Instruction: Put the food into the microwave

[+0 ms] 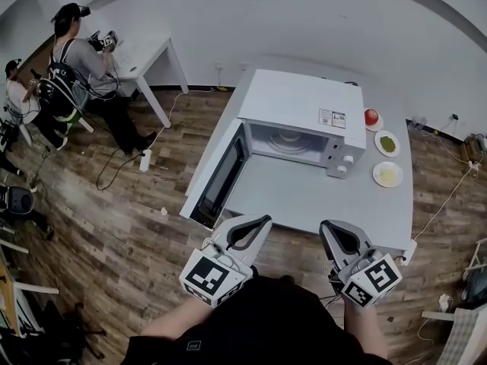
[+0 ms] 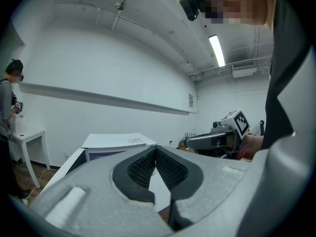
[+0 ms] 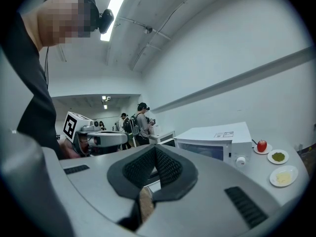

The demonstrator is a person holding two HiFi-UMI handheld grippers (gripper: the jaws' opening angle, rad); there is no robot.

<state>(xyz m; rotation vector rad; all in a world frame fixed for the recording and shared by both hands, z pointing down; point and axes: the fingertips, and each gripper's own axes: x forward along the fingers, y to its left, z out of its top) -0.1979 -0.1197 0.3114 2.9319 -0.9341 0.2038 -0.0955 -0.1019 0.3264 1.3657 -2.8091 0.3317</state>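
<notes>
A white microwave [image 1: 300, 101] stands on the grey table [image 1: 304, 200] with its door [image 1: 224, 177] swung open to the left and its cavity empty. To its right lie three small plates: one with a red fruit [image 1: 371, 116], one with green food [image 1: 387, 144], one with yellow food [image 1: 387, 175]. My left gripper [image 1: 261, 222] and right gripper [image 1: 327, 227] hover side by side at the table's near edge, both shut and holding nothing. The right gripper view shows the microwave [image 3: 217, 137] and the red fruit [image 3: 261, 145] ahead of the shut right gripper [image 3: 155, 149].
Wooden floor surrounds the table, with cables [image 1: 114, 166] trailing across it. At the back left, people [image 1: 76, 59] stand by a white table [image 1: 148, 52]. A power strip and cords lie at the far right near the wall [image 1: 472, 150].
</notes>
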